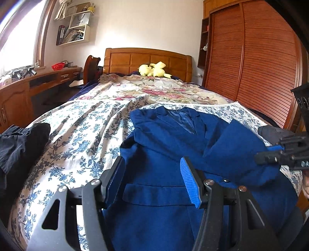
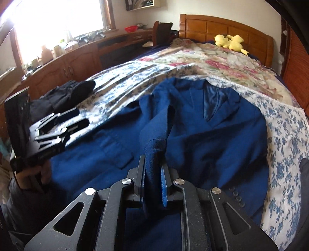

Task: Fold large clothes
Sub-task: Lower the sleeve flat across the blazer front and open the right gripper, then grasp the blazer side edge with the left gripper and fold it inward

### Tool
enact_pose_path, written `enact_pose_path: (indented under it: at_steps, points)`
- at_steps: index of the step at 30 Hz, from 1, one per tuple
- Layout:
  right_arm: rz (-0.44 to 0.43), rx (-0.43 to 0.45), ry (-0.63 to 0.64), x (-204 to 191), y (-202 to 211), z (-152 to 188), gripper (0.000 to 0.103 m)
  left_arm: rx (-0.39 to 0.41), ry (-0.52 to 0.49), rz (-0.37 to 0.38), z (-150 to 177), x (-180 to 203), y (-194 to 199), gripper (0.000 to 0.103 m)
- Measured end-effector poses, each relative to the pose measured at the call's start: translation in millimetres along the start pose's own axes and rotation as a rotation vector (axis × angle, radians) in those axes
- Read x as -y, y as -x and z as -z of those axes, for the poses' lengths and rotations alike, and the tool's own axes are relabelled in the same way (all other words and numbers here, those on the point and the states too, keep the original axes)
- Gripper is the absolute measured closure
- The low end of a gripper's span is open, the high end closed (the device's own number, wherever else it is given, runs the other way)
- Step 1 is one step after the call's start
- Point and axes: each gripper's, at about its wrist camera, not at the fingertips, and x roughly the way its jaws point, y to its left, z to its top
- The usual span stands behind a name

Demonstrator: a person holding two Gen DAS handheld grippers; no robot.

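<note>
No legible text — anywhere.

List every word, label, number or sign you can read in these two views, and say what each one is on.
No text can be read in either view.
White paper bag on the wall shelf: a small dark mark, too small to read.
Red tag on the wardrobe's side shelf: too blurred to read.
Left gripper body: faint lettering on its edge, too blurred to read.
Blue blazer: no label visible.
</note>
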Motion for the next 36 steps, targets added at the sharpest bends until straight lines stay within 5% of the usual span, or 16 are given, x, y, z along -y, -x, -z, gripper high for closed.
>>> enact_pose_path:
  at_steps: [5,14,24,30,36]
  points:
    - [-0.04,-0.006,-0.013,-7.6,9.0,11.8,0.064,-0.001,-0.004,-0.002,1.0,2.9,1.4,0.045]
    - [0.081,-0.017,0.006,8.8,17.0,46.8,0.063,-0.018,-0.015,0.019,7.2,9.7,3.3,0.045]
    - [0.203,-0.04,-0.057,68.7,7.8,86.6,0.063,-0.128,-0.022,0.096,27.8,23.0,-11.1,0.045]
    - [0.219,-0.049,-0.076,87.3,1.4,97.7,0.063,-0.183,-0.051,0.122,39.3,29.5,-16.2,0.045]
    - [0.199,-0.04,-0.088,88.5,-3.8,100.1,0.063,-0.264,-0.079,0.13,49.8,35.9,-32.5,0.057]
